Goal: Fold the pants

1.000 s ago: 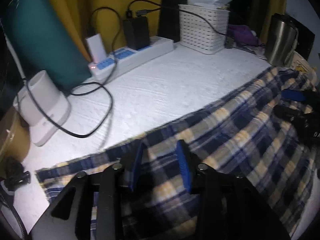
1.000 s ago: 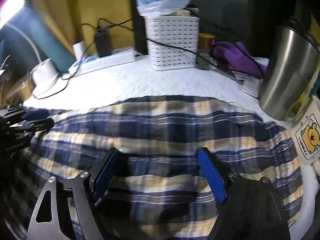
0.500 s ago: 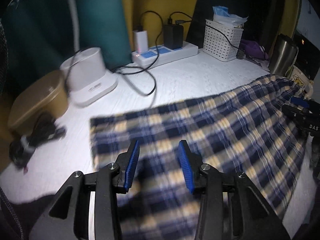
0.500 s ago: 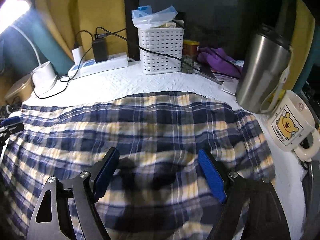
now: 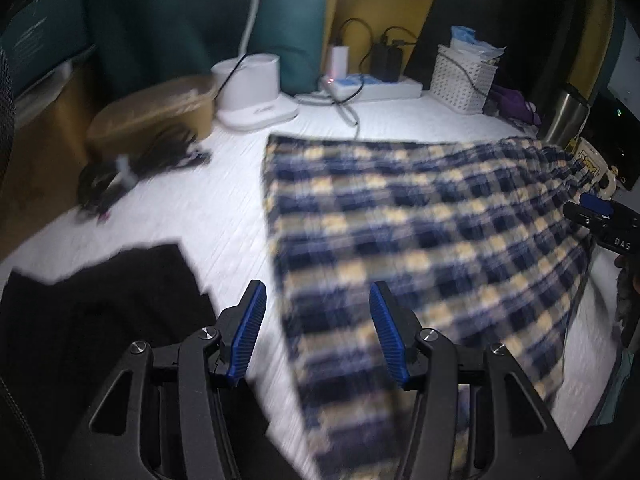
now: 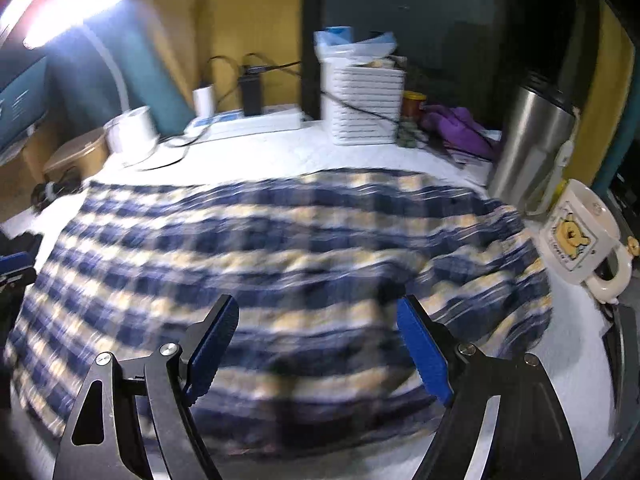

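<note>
The plaid pants (image 5: 420,216) lay spread flat across the white textured tabletop (image 5: 224,200), filling the centre and right of the left wrist view and the middle band of the right wrist view (image 6: 280,240), blurred in both.

The left gripper (image 5: 318,330), at the lower centre of its frame, had its jaws opening, with nothing pinched; its blue pads hung over the pants' left edge. The right gripper (image 6: 316,354) stood wide apart above the cloth, gripping nothing.

A black garment (image 5: 92,300) lay at the lower left. Along the back, in front of a yellow wall (image 5: 384,4), sat a power strip (image 5: 376,88), a white slatted basket (image 6: 362,106), a white lamp base (image 5: 256,90) and a tan lidded box (image 5: 156,108). At the right edge stood a steel tumbler (image 6: 532,148) and a bear-printed mug (image 6: 580,236), just beside the pants. A lit lamp (image 6: 72,8) glared in the upper left.
</note>
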Demonstrator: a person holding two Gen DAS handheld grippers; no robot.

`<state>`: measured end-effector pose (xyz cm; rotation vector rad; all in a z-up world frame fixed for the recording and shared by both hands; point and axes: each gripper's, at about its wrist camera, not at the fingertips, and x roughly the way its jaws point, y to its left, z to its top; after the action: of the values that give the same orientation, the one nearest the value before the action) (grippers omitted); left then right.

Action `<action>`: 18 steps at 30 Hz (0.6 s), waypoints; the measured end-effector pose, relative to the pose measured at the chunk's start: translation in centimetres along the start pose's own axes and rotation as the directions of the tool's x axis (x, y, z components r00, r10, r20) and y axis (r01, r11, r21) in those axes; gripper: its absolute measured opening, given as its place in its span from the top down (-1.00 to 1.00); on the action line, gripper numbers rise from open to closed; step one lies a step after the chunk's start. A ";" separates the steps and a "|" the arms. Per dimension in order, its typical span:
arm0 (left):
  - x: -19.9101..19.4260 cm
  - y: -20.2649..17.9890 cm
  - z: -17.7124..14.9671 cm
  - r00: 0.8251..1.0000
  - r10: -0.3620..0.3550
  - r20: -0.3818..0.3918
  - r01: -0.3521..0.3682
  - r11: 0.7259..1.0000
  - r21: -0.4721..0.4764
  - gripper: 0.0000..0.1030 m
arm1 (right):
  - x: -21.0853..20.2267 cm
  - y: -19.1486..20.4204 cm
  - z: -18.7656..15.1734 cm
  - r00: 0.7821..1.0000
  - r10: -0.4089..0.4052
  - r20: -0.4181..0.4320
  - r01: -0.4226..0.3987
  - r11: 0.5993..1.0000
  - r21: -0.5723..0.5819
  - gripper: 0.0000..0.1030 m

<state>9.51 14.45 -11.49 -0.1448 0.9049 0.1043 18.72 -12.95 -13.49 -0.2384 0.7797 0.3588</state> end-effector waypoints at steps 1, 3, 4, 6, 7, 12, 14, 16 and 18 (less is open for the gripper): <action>-0.3 0.3 -0.7 1.000 -0.001 -0.009 0.001 1.000 -0.009 -0.09 | -0.1 0.7 -0.3 1.000 0.014 -0.007 -0.014 1.000 -0.011 -0.60; -0.7 0.7 -1.7 1.000 -0.007 -0.022 0.007 1.000 -0.026 -0.26 | -0.5 2.6 -1.1 0.999 0.050 -0.014 -0.051 0.998 -0.044 -0.60; -1.1 0.8 -2.3 1.000 -0.019 -0.024 0.018 0.999 -0.034 -0.28 | -0.7 3.3 -1.4 0.998 0.065 -0.014 -0.066 0.996 -0.061 -0.60; -1.6 0.8 -3.2 0.999 -0.040 -0.031 0.039 0.998 -0.040 -0.28 | -1.4 5.5 -2.3 0.993 0.116 -0.022 -0.118 0.987 -0.112 -0.60; -1.8 0.8 -3.7 0.998 -0.052 -0.034 0.051 0.998 -0.043 -0.28 | -1.6 6.4 -2.6 0.991 0.133 -0.026 -0.135 0.982 -0.133 -0.60; -2.8 0.8 -5.1 0.998 -0.068 -0.005 0.068 0.996 -0.052 -0.28 | -3.4 11.2 -4.0 0.975 0.215 -0.049 -0.220 0.942 -0.253 -0.60; -2.9 0.8 -5.2 0.996 -0.085 0.002 0.085 0.995 -0.048 -0.28 | -3.9 12.6 -4.5 0.970 0.236 -0.053 -0.241 0.927 -0.287 -0.60; -2.7 0.5 -5.4 0.996 -0.092 -0.004 0.092 0.995 -0.031 -0.27 | -4.0 13.5 -4.8 0.969 0.241 -0.061 -0.248 0.920 -0.302 -0.64; -2.6 0.1 -5.5 0.995 -0.097 -0.004 0.097 0.995 -0.019 -0.27 | -3.6 13.8 -4.9 0.970 0.232 -0.067 -0.242 0.925 -0.293 -0.67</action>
<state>3.67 13.58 -12.78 -0.2061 0.9005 0.0222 7.66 -2.82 -15.34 -0.4370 0.7848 0.7071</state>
